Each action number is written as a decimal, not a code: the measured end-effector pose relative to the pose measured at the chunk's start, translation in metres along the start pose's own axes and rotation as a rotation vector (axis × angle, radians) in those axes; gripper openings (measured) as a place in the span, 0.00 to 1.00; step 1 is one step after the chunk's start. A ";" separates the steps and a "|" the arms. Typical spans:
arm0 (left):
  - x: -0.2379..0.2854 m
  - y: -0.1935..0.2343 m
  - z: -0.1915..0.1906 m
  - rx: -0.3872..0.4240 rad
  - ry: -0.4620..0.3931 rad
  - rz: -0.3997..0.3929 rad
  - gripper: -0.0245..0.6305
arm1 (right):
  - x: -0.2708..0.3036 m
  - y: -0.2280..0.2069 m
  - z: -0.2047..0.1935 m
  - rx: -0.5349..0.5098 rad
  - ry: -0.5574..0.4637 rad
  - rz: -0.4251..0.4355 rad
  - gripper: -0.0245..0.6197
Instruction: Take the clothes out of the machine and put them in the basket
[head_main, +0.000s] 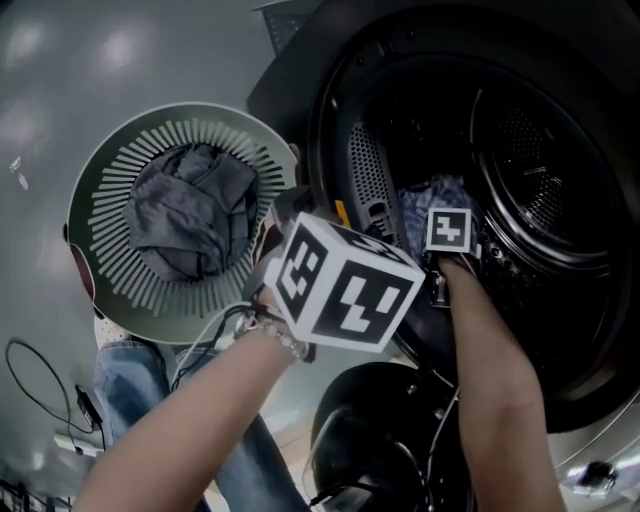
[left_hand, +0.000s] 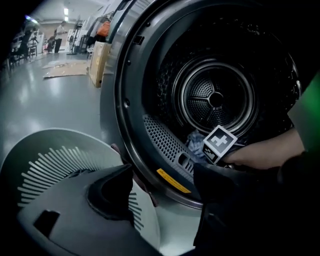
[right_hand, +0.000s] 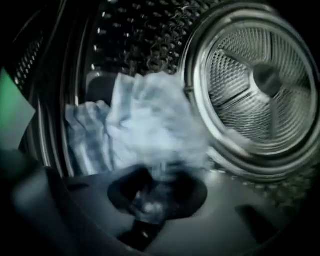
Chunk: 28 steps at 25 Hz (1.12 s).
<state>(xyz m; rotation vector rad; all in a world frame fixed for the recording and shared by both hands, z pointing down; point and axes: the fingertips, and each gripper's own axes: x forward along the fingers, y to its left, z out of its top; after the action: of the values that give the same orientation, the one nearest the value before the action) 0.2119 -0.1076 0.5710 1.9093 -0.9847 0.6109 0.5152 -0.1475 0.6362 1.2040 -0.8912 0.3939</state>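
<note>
The washing machine's drum stands open at the right in the head view. My right gripper reaches inside it, and its jaws stand close together on a fold of the light blue checked cloth. In the head view its marker cube sits just below that cloth. My left gripper hovers outside the door opening, open and empty, its marker cube between machine and basket. The round slatted basket lies on the floor at the left with a grey garment in it.
The machine's door ring with a yellow label rises right beside the basket rim. A dark round door hangs below the opening. Cables trail on the grey floor; a cardboard box stands far off.
</note>
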 end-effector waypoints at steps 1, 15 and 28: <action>0.001 0.001 0.000 -0.003 0.001 0.006 0.62 | -0.002 -0.003 -0.002 -0.006 0.013 -0.018 0.12; -0.060 0.021 -0.011 0.091 0.067 0.075 0.61 | -0.082 -0.006 -0.001 0.075 -0.088 -0.089 0.11; -0.153 0.055 -0.002 0.160 0.089 0.173 0.61 | -0.199 0.031 0.001 0.151 -0.278 -0.039 0.11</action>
<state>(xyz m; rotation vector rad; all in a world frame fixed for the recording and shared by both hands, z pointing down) 0.0798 -0.0627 0.4873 1.9294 -1.0781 0.8919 0.3721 -0.1013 0.5031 1.4361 -1.0893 0.2693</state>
